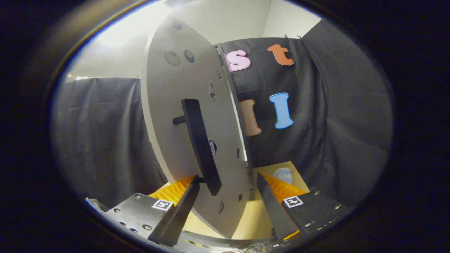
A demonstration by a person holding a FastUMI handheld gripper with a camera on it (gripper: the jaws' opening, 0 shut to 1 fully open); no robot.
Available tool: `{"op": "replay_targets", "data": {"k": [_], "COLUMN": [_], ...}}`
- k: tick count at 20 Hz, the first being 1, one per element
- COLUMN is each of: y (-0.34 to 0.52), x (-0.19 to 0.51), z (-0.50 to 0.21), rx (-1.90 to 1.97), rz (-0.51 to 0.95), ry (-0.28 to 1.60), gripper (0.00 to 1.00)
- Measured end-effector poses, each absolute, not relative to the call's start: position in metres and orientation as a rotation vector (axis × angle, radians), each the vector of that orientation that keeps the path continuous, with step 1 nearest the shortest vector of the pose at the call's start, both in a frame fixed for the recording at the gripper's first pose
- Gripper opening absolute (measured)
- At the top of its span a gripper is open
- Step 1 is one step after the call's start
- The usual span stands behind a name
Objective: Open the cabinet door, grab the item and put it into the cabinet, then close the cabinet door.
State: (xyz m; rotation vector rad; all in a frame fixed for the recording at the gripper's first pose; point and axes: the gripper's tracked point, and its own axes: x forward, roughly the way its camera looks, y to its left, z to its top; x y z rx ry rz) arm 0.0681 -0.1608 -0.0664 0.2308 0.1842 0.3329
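A pale grey cabinet door (165,102) stands close ahead of me, seen at a slant with its free edge turned toward the booth wall. A long black bar handle (199,140) sticks out from it on short posts. My gripper (226,177) is open; the handle's lower end sits just inside the left finger (182,205), and the door's lower part lies between both fingers. Neither finger clearly presses on the handle. A small pale blue and white item (283,174) lies on the tan tabletop (251,219), just beyond the right finger (272,207).
Black cloth walls close in the booth to the left, behind and to the right of the door. The door's lower rim comes down near the tabletop between the fingers. Some wires lie at the table's near edge (256,247).
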Motion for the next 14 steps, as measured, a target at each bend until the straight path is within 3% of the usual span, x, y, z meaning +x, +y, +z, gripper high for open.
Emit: {"op": "replay_targets", "data": {"k": [14], "y": [-0.033], "x": [0.093], "z": [-0.065], "rx": [0.181], "rz": [0.373], "ry": [0.192], "gripper": [1.00]}}
